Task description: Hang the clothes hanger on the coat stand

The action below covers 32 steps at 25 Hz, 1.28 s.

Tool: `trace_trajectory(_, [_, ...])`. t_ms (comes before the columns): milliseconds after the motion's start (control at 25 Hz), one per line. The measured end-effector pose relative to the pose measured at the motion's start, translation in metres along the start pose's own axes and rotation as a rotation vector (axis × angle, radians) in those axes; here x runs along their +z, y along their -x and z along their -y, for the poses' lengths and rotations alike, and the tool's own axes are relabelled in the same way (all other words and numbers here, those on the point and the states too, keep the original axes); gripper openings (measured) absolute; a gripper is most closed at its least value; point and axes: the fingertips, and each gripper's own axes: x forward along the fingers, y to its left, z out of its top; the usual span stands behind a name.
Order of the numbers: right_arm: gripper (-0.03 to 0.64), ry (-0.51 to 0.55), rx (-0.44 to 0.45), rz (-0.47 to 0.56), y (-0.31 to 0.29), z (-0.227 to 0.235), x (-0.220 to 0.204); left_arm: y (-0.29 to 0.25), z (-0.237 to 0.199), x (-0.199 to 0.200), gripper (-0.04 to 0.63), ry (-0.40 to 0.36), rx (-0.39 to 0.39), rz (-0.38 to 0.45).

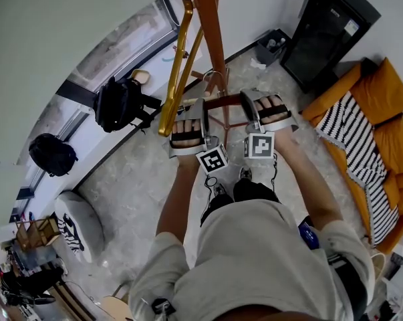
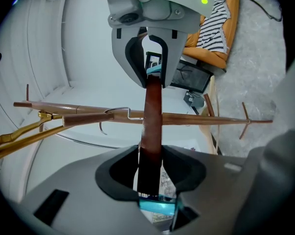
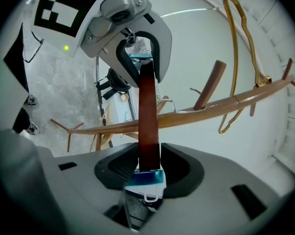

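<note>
A brown wooden clothes hanger (image 1: 222,101) is held level between both grippers, one at each end. My left gripper (image 1: 202,116) is shut on its left end (image 2: 150,146). My right gripper (image 1: 249,109) is shut on its right end (image 3: 148,126). The hanger's metal hook (image 2: 114,113) lies close against the coat stand's wooden pole (image 1: 211,32), beside a thick peg (image 3: 211,82). I cannot tell whether the hook rests on the peg. A gold hanger (image 1: 178,65) hangs from the stand on the left side.
Two black backpacks (image 1: 117,102) (image 1: 52,154) lie by the window wall on the left. A black cabinet (image 1: 328,29) stands at the back right, next to an orange sofa (image 1: 388,92) with a striped cloth (image 1: 358,146). A round stool (image 1: 77,219) sits at the lower left.
</note>
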Motion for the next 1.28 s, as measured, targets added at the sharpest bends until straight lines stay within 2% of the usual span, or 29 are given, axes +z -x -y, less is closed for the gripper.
trace_trajectory(520, [0.138, -0.017, -0.01, 0.045, -0.018, -0.003, -0.021, -0.02, 0.01, 0.019, 0.15, 0.024, 0.004, -0.008])
trace_trajectory(840, [0.14, -0.057, -0.041, 0.117, -0.023, 0.002, -0.017, -0.026, 0.003, 0.016, 0.156, 0.023, 0.071, -0.022])
trace_trajectory(1040, [0.14, -0.074, -0.054, 0.146, -0.026, 0.006, -0.018, -0.028, -0.003, 0.013, 0.158, -0.013, 0.119, -0.032])
trace_trajectory(1280, [0.147, -0.118, -0.073, 0.174, -0.025, 0.006, -0.016, -0.024, 0.006, 0.019, 0.164, 0.064, 0.077, 0.015])
